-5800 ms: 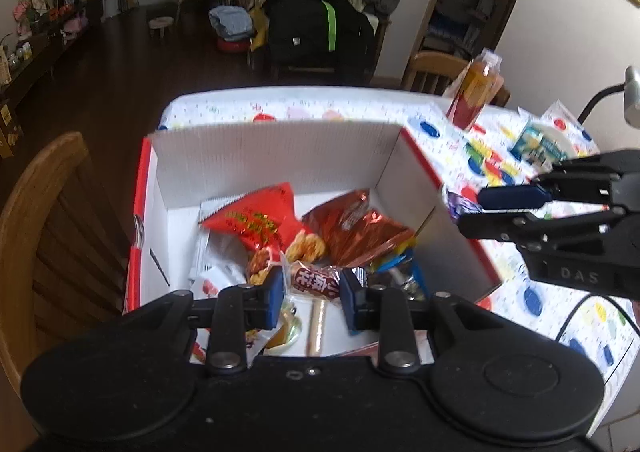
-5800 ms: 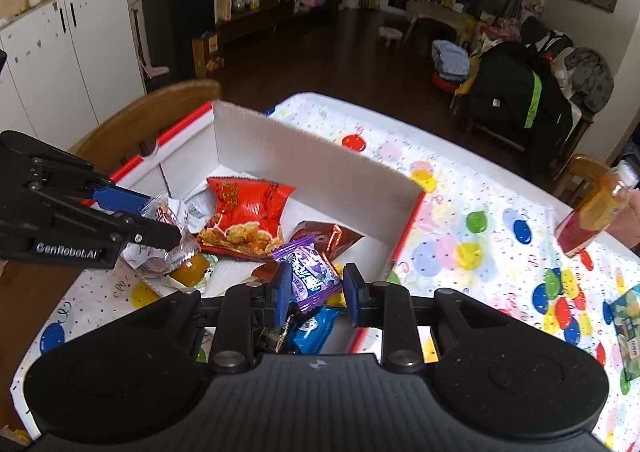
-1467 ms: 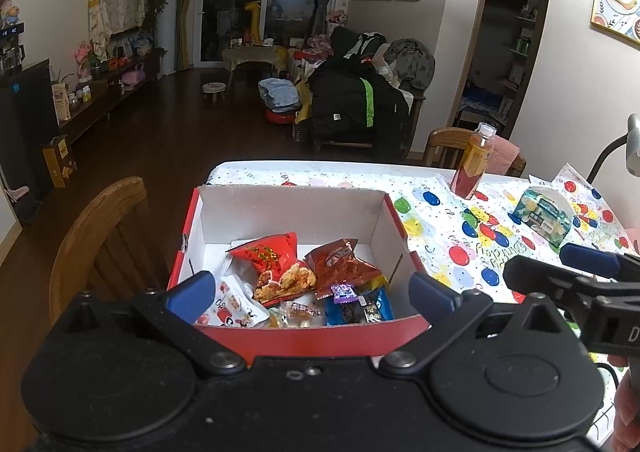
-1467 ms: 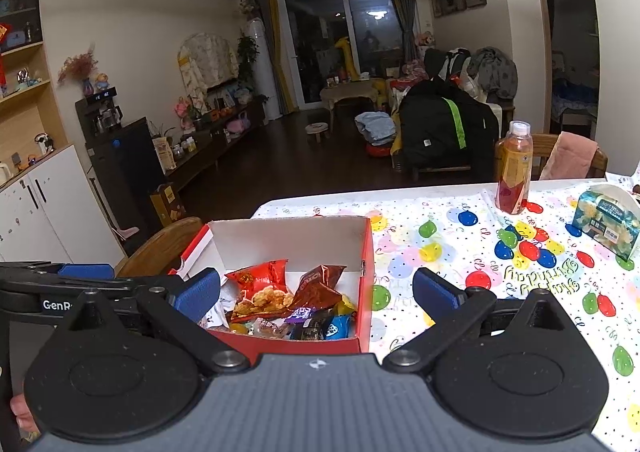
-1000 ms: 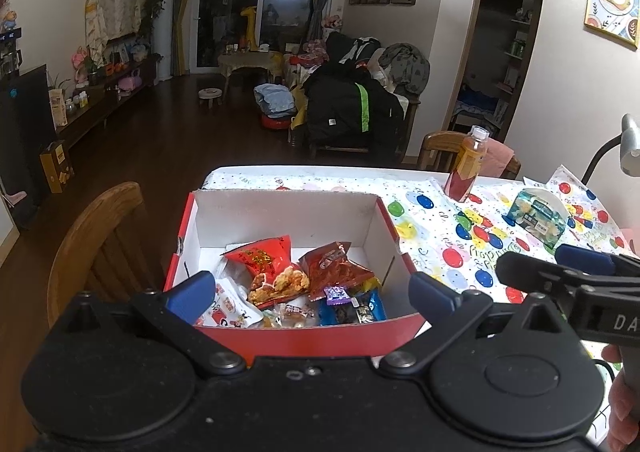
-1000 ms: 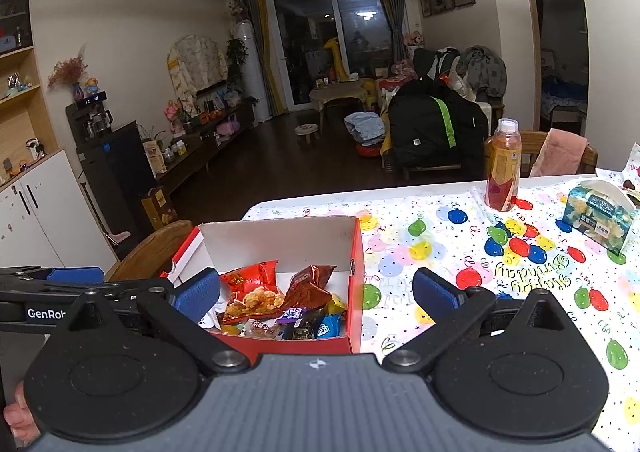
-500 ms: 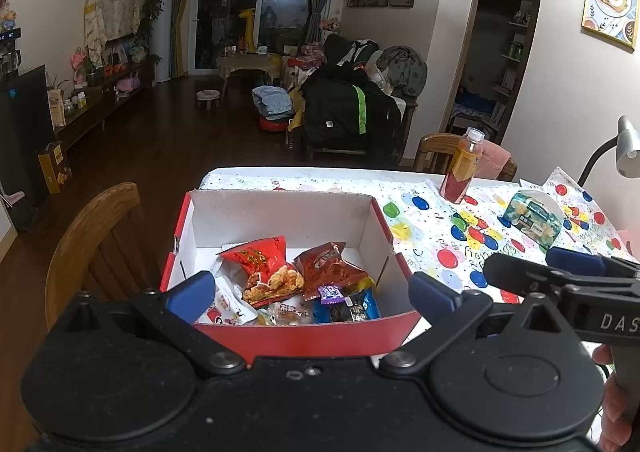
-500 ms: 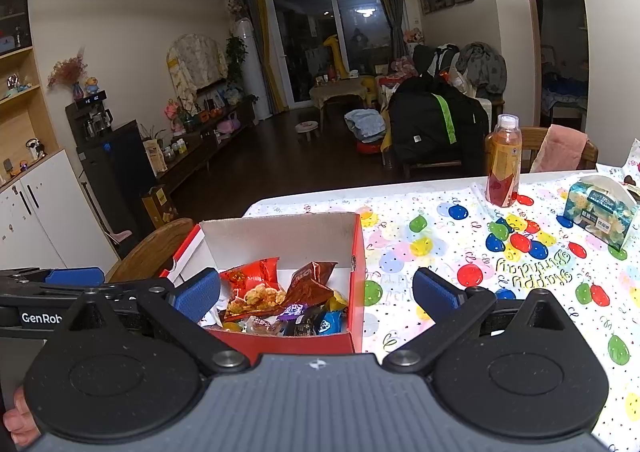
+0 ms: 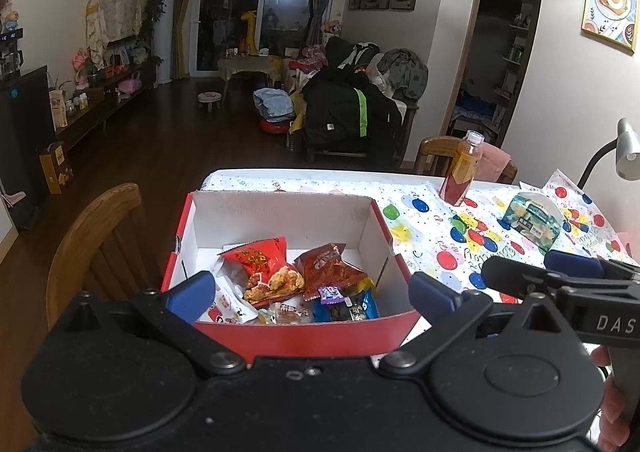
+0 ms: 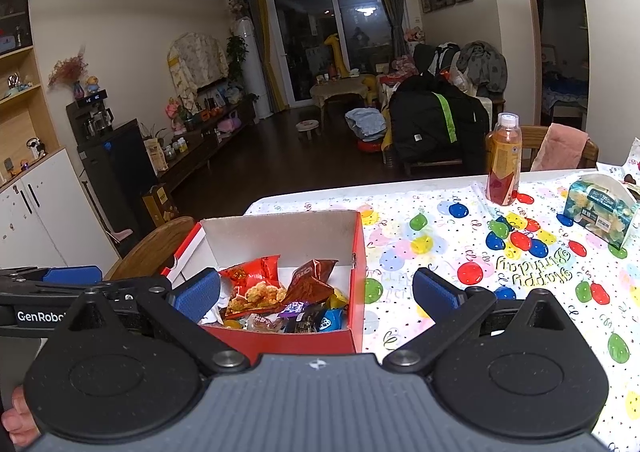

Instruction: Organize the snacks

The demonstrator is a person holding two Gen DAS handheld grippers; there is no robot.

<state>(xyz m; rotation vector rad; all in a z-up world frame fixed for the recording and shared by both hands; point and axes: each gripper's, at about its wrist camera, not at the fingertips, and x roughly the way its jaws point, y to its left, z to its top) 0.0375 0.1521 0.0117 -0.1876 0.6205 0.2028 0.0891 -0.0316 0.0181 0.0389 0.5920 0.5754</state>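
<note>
Snacks now lie together inside the red box [image 9: 304, 340]; both grippers have drawn back and risen from it, where some seconds ago each was low over the box with its jaws pinched on a small packet. The left gripper [image 9: 312, 294] hangs before the near wall of the box with its jaws wide apart and nothing between them; the right gripper [image 10: 316, 294] hangs the same way, jaws spread and empty, a little to the right of the box. Over the last second and a half the views have hardly shifted, only a slight drift; the box has stayed where it was on the counter [image 10: 440, 252] with its balloon-print cloth.

Inside the box the red chip bag [image 9: 260, 260] leans beside the brown bag [image 9: 328, 272]; the purple packet [image 9: 330, 294] rests in front of them, touching a blue wrapper [image 9: 366, 306], and a white pouch [image 9: 224, 304] sits at the left. The purple packet being down among the others suggests that the last carried items have been released.

Well apart on the counter stand an orange drink bottle [image 10: 503, 160] and a teal carton [image 10: 600, 212]; whether these count as snacks to be stowed cannot be told. No loose packet shows on the cloth, so the sorting looks finished or close to it, and the grippers appear to be retreating rather than reaching.
</note>
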